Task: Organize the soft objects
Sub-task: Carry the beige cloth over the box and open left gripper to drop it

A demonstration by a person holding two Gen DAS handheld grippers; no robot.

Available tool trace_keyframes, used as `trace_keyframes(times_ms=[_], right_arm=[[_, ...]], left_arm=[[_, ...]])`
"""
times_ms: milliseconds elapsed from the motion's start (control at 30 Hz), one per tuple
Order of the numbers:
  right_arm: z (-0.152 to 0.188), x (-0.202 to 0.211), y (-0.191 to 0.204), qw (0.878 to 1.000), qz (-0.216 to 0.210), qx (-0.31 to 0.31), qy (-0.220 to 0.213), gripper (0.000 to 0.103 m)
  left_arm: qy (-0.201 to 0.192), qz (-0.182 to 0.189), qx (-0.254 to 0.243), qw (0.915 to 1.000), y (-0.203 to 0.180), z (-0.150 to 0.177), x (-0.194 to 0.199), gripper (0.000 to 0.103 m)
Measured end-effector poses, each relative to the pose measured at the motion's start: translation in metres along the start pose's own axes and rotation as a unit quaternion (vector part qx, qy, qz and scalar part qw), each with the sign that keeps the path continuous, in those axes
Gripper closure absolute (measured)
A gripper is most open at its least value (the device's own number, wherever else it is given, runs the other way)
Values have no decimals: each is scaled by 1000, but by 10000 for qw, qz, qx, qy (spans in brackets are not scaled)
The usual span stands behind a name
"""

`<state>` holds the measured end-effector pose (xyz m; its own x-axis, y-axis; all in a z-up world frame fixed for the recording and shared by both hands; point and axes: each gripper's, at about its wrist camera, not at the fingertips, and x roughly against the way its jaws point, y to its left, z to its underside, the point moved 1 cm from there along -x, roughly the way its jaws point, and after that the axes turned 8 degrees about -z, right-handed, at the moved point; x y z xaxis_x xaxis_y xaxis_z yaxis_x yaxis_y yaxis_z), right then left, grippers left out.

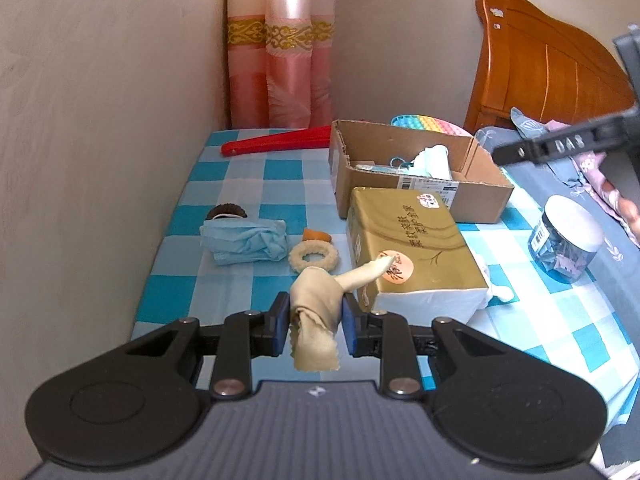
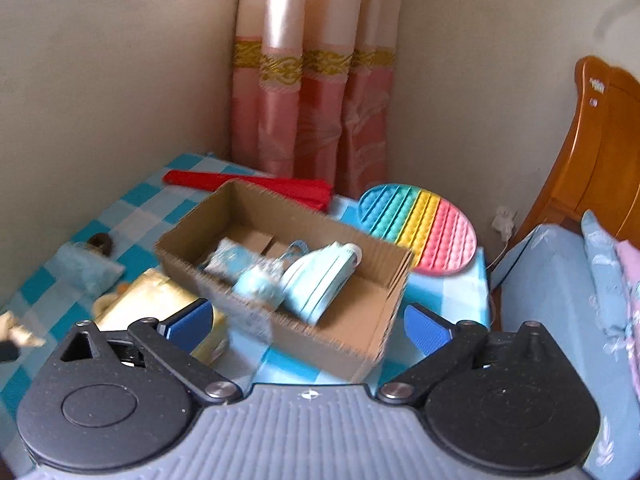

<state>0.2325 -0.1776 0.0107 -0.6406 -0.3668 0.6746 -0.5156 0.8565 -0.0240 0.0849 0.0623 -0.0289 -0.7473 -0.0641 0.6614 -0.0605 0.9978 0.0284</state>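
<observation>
My left gripper is shut on a knotted beige cloth and holds it above the checked table, in front of the gold tissue pack. A blue face mask, a cream fluffy ring, a dark hair tie and an orange piece lie on the table. An open cardboard box behind the pack holds light blue soft items. My right gripper is open and empty, just above the near side of the box, which holds a light blue mask.
A red folded fan lies at the back by the pink curtain. A rainbow bubble mat sits behind the box. A clear jar stands at the right. The wall is at the left, the bed at the right.
</observation>
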Motion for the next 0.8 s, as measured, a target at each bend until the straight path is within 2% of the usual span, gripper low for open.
trace_keyframes(times_ms=[200,400,633,800], right_arm=[[28,19,19,9999,-100,-127,27,0],[59,31,32,9991,39,-425,48,0],[83,34,40,9982,-2,-558,208,0],[84,40,34,9977,-22,-674,99,0]], left_arm=[[-65,-4,-231,9997,-7,-14,-2,77],[-217,88,-454,9987,-20,-41,-10,77],[-369,334,-751,9959,-44,-95,-39,77],[-345,406,-920,9943,-67,-138,-74,77]])
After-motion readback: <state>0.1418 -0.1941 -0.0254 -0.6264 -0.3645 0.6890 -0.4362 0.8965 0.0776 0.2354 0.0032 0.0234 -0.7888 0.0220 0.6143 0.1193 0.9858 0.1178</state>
